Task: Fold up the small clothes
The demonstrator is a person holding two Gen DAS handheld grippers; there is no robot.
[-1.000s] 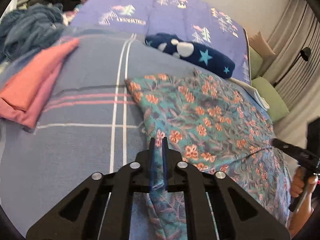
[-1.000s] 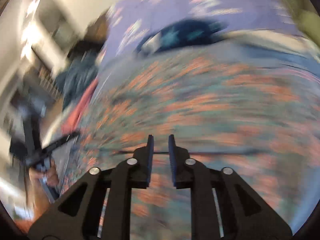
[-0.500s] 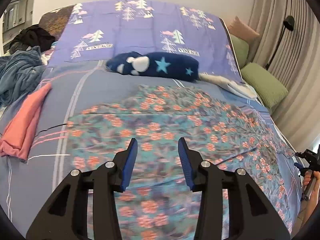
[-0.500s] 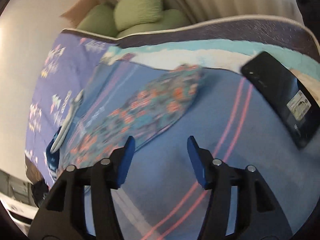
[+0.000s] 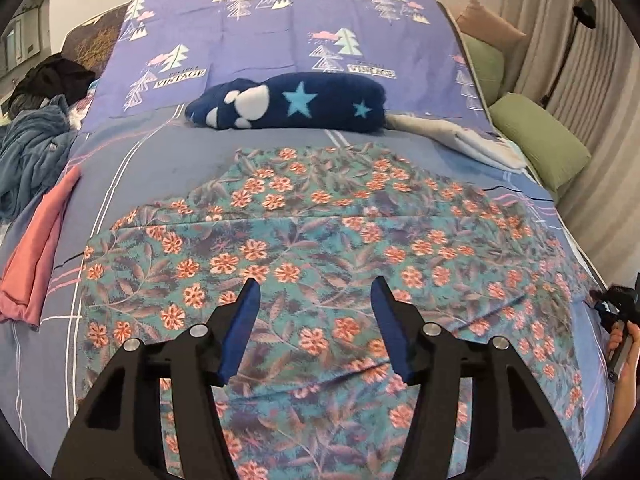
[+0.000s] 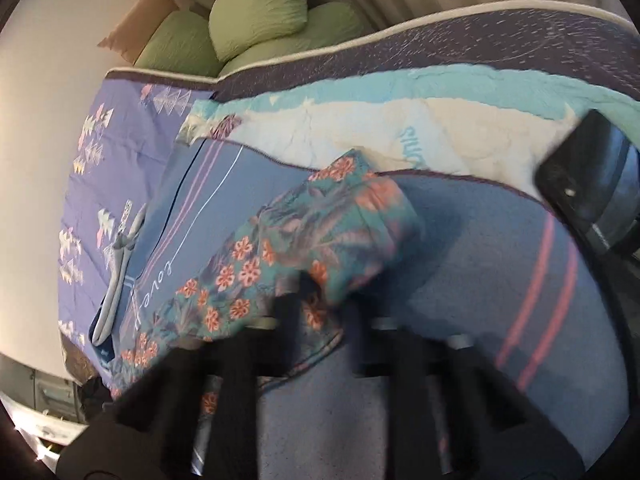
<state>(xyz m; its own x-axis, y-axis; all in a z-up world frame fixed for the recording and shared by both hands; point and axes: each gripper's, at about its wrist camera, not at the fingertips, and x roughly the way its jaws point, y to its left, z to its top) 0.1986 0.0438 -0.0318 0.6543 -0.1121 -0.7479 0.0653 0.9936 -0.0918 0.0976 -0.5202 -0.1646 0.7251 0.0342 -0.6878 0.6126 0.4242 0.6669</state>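
Observation:
A teal garment with orange flowers (image 5: 320, 248) lies spread flat across the grey-blue bed sheet (image 5: 168, 160). My left gripper (image 5: 314, 304) is open and empty, its blue pads just above the garment's near part. In the right wrist view the garment's corner (image 6: 312, 232) lies bunched on the sheet near the bed's side. My right gripper (image 6: 324, 300) is blurred, its jaws apart around that corner's edge. The right gripper also shows at the far right of the left wrist view (image 5: 618, 308), held in a hand.
A folded pink garment (image 5: 36, 256) lies at the left. A navy star-print bundle (image 5: 292, 102) and white cloth (image 5: 460, 140) lie behind. Blue clothes (image 5: 28, 152) are heaped far left. Green pillows (image 5: 540, 140) lie right. A black phone (image 6: 588, 196) rests near the bed's edge.
My left gripper let go of the garment, opened wide and pulled back over it. My right gripper opened and swung down to the garment's corner at the bed's side.

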